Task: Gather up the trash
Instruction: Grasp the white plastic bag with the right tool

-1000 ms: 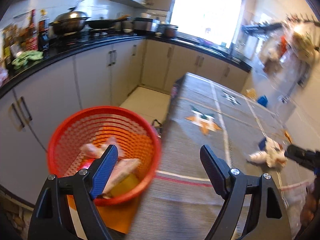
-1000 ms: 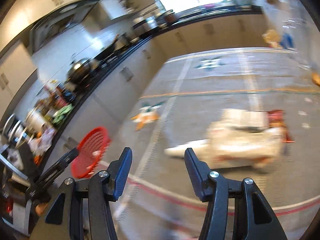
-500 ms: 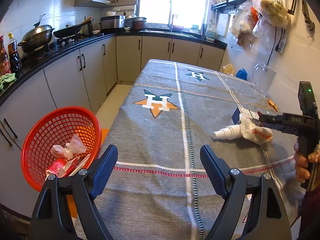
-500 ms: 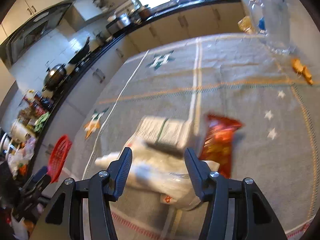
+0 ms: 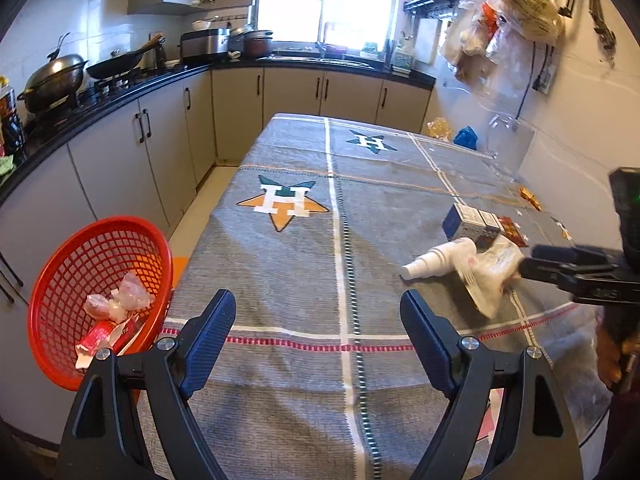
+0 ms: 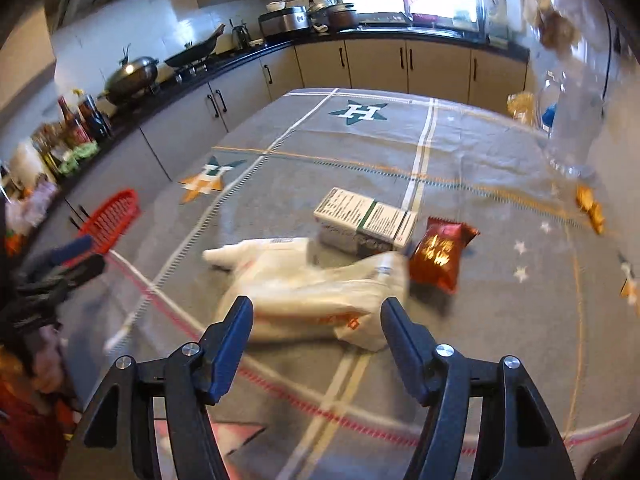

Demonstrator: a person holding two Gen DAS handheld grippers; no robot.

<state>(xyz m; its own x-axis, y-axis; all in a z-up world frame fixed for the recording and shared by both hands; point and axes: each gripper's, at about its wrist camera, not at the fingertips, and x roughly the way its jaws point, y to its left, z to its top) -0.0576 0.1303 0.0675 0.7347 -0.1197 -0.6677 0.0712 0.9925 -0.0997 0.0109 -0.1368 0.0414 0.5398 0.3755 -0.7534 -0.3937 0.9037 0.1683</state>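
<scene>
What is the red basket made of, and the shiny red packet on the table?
The red basket looks like moulded plastic: a glossy open grid. The red snack packet seems to be foil-like plastic film: crinkled, with bright glints and crimped ends.

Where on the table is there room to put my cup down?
Bare cloth surrounds the orange star and the green star. It is crowded where the white bag, carton, spray bottle and red snack packet cluster.

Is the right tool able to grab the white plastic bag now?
Probably yes. The right tool is open, with the bag lying just ahead of its fingers. Nothing sits between them; the box and red packet are behind.
</scene>
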